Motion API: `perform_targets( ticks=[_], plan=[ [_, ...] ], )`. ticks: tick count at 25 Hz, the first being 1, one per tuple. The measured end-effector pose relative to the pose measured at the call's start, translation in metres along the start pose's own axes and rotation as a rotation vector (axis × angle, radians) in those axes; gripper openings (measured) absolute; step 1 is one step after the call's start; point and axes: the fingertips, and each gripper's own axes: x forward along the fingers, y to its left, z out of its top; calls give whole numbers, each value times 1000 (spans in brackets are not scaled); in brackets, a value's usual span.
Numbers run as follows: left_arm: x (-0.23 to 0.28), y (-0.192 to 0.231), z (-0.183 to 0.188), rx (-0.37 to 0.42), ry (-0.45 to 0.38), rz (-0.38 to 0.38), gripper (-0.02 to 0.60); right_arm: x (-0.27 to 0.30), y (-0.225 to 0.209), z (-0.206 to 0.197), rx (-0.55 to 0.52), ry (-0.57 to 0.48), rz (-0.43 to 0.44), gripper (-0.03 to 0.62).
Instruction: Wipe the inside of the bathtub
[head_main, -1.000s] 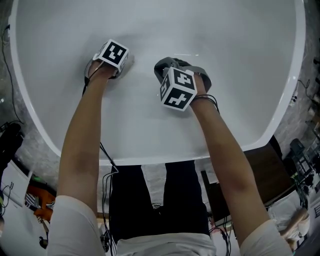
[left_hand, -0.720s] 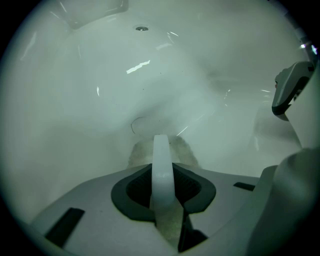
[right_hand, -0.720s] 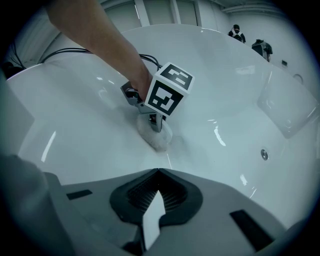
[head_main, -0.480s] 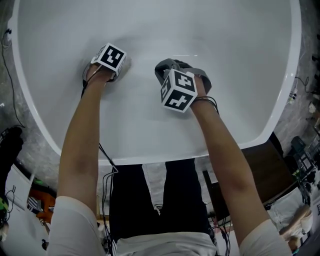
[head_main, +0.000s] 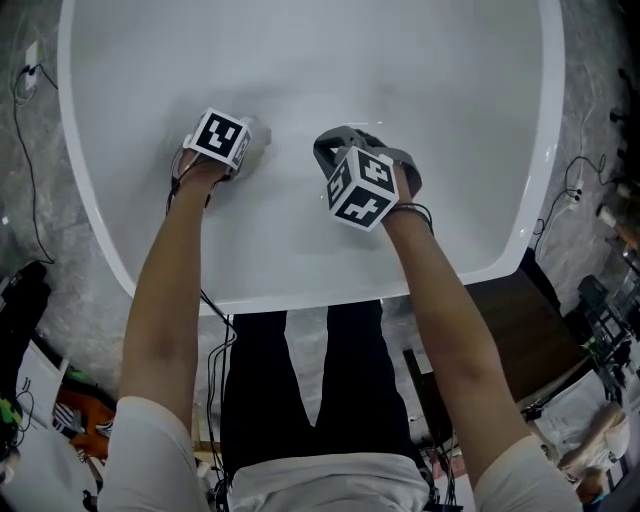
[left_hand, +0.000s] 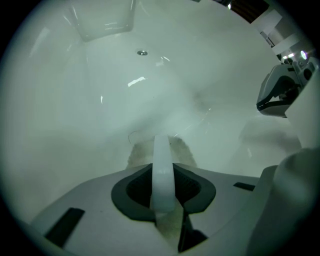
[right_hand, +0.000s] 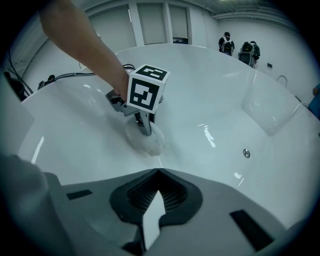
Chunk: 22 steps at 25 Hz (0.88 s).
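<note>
Bathtub (head_main: 300, 60) is big and white, and it fills the top of the head view. The person leans over its near rim with both arms down inside it.

The left gripper (head_main: 243, 150) is clamped tight on a small white cloth (right_hand: 145, 138). The cloth is pressed onto the tub's inner wall. The right gripper (head_main: 335, 150) is inside the tub too, just beside the left one. Its jaws are squeezed together and it is empty. It does not touch the cloth.

A little round metal fitting (left_hand: 142, 52) sits on the tub wall, well past the cloth. The wall between them is smooth and shiny.

Outside the tub is a gray floor (head_main: 60, 300). A black cable (head_main: 30, 150) runs along the tub's left side, and another cable (head_main: 565, 190) lies by its right side. A dark brown table (head_main: 510, 320) stands by the tub's near right corner. Two people (right_hand: 226, 42) stand far beyond the tub's far rim.
</note>
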Motion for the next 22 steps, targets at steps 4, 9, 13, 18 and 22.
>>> perform_targets(
  ticks=[4, 9, 13, 18, 22],
  plan=[
    [-36, -18, 7, -9, -68, -22, 95, -28, 4, 8, 44, -24, -23, 17],
    [-91, -35, 12, -13, -173, -42, 95, -70, 6, 27, 120, -80, -65, 17],
    [-137, -50, 8, -3, -228, -52, 95, -108, 9, 46, 191, -130, -108, 17],
    [-196, -71, -1, -15, -309, -67, 95, -151, 28, 62, 254, -174, -137, 17],
    [-252, -86, -1, -2, -425, -77, 95, -183, 36, 77, 291, -211, -168, 17]
  ],
)
